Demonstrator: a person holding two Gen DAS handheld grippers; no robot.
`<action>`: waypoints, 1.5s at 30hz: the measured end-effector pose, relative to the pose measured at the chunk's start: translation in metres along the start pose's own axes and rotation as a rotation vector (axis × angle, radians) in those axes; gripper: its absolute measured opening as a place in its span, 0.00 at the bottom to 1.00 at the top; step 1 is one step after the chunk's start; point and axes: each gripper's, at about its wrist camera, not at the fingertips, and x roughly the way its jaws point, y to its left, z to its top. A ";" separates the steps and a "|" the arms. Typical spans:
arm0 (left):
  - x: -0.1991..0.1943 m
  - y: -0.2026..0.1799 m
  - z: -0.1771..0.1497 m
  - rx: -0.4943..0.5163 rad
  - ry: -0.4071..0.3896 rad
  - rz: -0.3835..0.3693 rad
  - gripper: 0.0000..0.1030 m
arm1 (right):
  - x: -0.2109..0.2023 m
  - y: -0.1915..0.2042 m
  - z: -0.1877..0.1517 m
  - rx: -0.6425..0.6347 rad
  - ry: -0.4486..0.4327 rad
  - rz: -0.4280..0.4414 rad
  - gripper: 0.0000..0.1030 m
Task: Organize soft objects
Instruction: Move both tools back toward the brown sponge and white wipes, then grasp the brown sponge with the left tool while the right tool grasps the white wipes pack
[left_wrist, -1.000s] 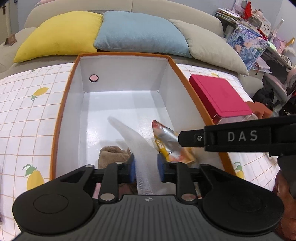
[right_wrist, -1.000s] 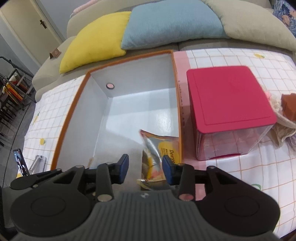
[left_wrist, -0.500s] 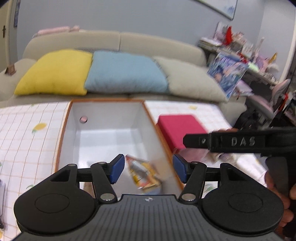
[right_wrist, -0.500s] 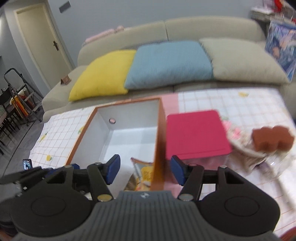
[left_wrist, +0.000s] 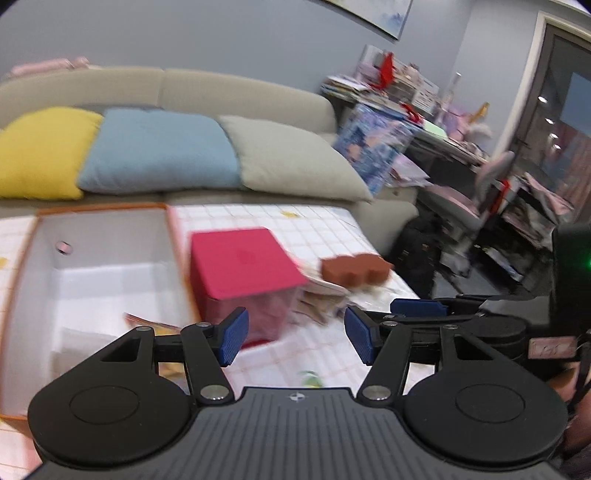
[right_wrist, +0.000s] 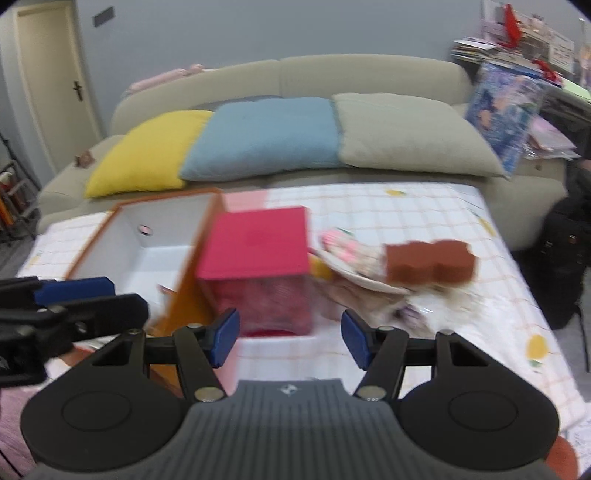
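An orange-rimmed white box (left_wrist: 27, 254) (right_wrist: 122, 236) stands open on the checked tablecloth, with a snack packet (left_wrist: 155, 326) inside. A red-brown sponge (left_wrist: 354, 271) (right_wrist: 430, 262) lies on a heap of soft cloths (right_wrist: 354, 262) to the right of a pink-lidded bin (left_wrist: 240, 260) (right_wrist: 258, 243). My left gripper (left_wrist: 295, 336) is open and empty, raised in front of the bin. My right gripper (right_wrist: 288, 338) is open and empty, raised in front of the bin and the cloth heap. Both views are blurred.
A beige sofa with yellow, blue and grey cushions (right_wrist: 258, 140) runs along the far side of the table. A cluttered desk and chair (left_wrist: 480, 173) stand at the right. The right gripper's finger (left_wrist: 417, 308) shows beside my left gripper.
My left gripper let go of the white mesh in the box and opened. Both grippers rose, pulled back from the box and swung right toward the bin and the cloth heap.
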 end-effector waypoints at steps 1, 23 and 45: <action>0.007 -0.004 0.000 -0.006 0.016 -0.016 0.68 | 0.000 -0.008 -0.004 0.003 0.007 -0.015 0.59; 0.127 -0.059 -0.011 0.089 0.181 -0.082 0.68 | 0.051 -0.117 -0.035 0.025 0.018 -0.245 0.64; 0.207 -0.116 0.013 0.568 0.155 -0.002 0.79 | 0.103 -0.199 -0.036 0.370 0.063 -0.362 0.82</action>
